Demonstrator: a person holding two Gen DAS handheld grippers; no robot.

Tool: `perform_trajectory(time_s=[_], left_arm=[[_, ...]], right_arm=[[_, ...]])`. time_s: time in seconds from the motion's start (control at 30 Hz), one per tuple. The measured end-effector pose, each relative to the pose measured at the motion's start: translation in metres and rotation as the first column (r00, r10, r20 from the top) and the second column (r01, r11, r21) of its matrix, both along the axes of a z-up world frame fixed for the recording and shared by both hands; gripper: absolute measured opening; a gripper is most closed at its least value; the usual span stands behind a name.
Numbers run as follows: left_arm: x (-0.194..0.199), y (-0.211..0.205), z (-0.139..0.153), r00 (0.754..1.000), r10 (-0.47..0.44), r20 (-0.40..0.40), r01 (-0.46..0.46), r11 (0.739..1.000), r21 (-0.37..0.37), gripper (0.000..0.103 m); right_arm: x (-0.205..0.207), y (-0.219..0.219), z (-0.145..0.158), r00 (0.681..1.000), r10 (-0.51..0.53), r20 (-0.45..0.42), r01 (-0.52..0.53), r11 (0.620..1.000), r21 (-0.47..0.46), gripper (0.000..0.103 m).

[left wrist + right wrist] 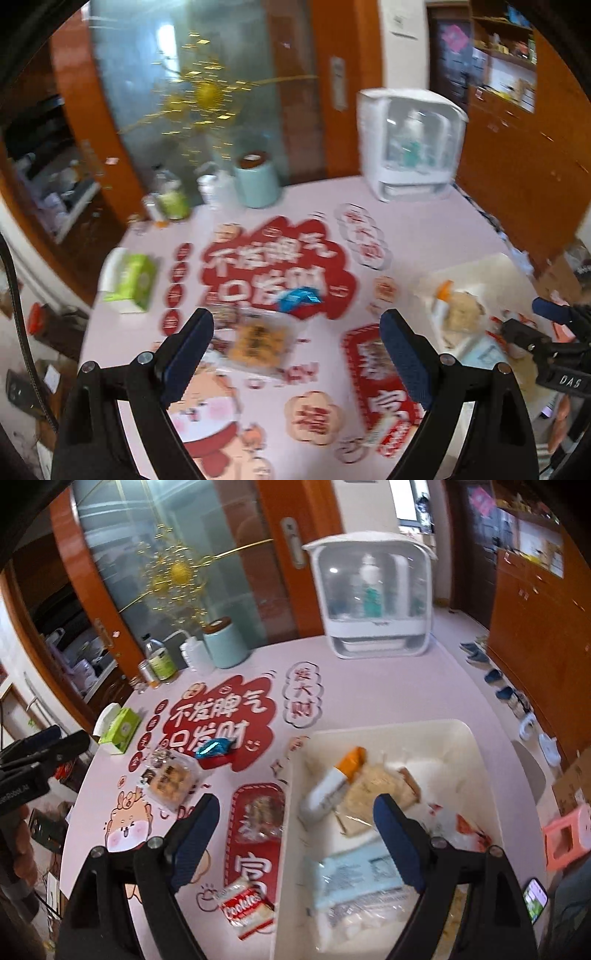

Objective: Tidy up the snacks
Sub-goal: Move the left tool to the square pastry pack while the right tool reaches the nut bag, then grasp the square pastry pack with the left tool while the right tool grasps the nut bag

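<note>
My left hand-held gripper (297, 339) hangs over the tabletop (424, 229) with its jaws wide and nothing between them. The pastry packet (256, 341) lies straight ahead of it, just past the fingertips, a squarish packet with no clear long axis. The blue wrapper (299, 298) sits a little beyond. My right hand-held gripper (295, 823) — also wide and empty — hovers at the near left edge of the white tray (461, 734), where several snacks already lie. So I judge the left hand nearer the pastry packet, and the tray lies to its right.
</note>
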State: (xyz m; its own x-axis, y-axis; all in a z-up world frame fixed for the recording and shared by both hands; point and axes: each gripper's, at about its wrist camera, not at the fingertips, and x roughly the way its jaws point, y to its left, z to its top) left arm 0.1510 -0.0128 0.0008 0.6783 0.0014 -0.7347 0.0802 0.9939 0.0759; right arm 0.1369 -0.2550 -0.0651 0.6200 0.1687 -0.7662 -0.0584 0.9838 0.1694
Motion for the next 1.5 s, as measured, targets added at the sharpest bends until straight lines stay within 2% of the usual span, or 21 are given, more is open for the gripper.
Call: perform_trajectory(time_s=[0.27, 0.43, 0.53, 0.63, 0.8, 0.93, 1.07, 1.33, 1.5], left_arm=[[0.002, 0.063, 0.017, 0.995, 0.078, 0.059, -0.078, 0.997, 0.01, 0.091], [0.022, 0.083, 0.015, 0.996, 0.038, 0.078, -0.04, 0.999, 0.032, 0.096], [0.044, 0.089, 0.001, 0.999, -0.009, 0.045, 0.007, 1.0, 0.028, 0.096], [0.061, 0.088, -0.023, 0.997, -0.078, -0.01, 0.078, 0.997, -0.001, 0.096], [0.084, 0.076, -0.089, 0.974, -0.176, -0.144, 0.173, 0.984, -0.035, 0.096], [0.095, 0.067, -0.139, 0.949, -0.21, -0.235, 0.206, 0.978, -0.041, 0.096], [0.108, 0.064, -0.184, 0.919, -0.218, -0.328, 0.207, 0.976, -0.068, 0.096], [0.128, 0.06, -0.23, 0.88, -0.229, -0.415, 0.198, 0.973, -0.117, 0.096], [0.135, 0.054, -0.243, 0.874, -0.22, -0.432, 0.196, 0.975, -0.101, 0.096]], right_arm=[[0.015, 0.047, 0.023, 0.999, 0.037, 0.04, -0.033, 0.994, -0.1, 0.086], [0.023, 0.079, 0.037, 0.996, 0.017, 0.086, -0.004, 0.989, -0.151, 0.086], [0.029, 0.097, 0.033, 0.995, 0.006, 0.095, 0.01, 0.985, -0.171, 0.086], [0.035, 0.116, 0.018, 0.996, -0.006, 0.086, 0.023, 0.981, -0.191, 0.086], [0.045, 0.139, -0.028, 0.999, -0.042, 0.008, 0.043, 0.976, -0.212, 0.086], [0.054, 0.144, -0.062, 0.995, -0.081, -0.056, 0.066, 0.972, -0.223, 0.084], [0.063, 0.146, -0.094, 0.985, -0.119, -0.127, 0.087, 0.969, -0.233, 0.077], [0.074, 0.153, -0.144, 0.961, -0.176, -0.212, 0.096, 0.935, -0.341, 0.075], [0.083, 0.146, -0.167, 0.942, -0.217, -0.255, 0.111, 0.921, -0.373, 0.075]])
